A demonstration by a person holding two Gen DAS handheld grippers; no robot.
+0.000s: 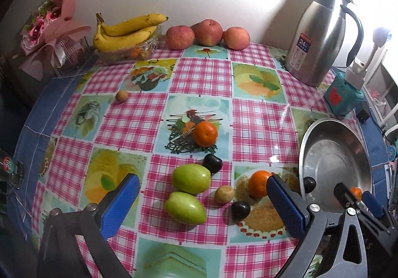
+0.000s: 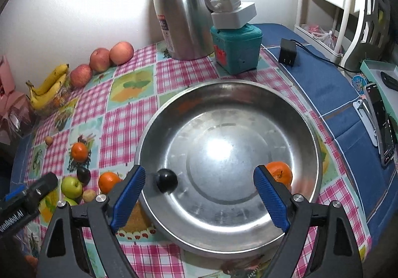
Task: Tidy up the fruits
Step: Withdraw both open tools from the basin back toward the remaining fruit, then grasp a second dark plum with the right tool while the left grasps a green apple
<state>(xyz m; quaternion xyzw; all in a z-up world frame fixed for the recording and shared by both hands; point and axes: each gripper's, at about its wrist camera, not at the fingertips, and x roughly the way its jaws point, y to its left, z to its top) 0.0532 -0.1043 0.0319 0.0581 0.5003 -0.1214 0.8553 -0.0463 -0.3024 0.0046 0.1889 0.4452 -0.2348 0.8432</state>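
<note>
Left wrist view: the left gripper is held over the worktop with its jaws released and spread wide; nothing is pressed between the pads. Two green fruits are seen lying between the blue fingers, touching each other. A dark plum touches the upper green fruit, and a second dark plum lies just beside a small tan fruit. One orange sits next to the right finger, close to the rim of the steel bowl; another orange lies further out, with open cloth all around it. A lone small fruit is noted near the left edge of the checked cloth. Bananas and three apples are lined along the wall, and a steel jug stands at the far right corner. The middle of the worktop is largely free.

Right wrist view: the right gripper is held above the bowl with its jaws released and wide; no object is gripped. Inside the bowl, a dark plum rests by the left finger and an orange by the right finger, near the rim; the rest of the bowl floor is bare. The bowl sits close to the worktop's near edge. A teal box and a black adapter are placed behind it, and a phone is propped at the right edge.
</note>
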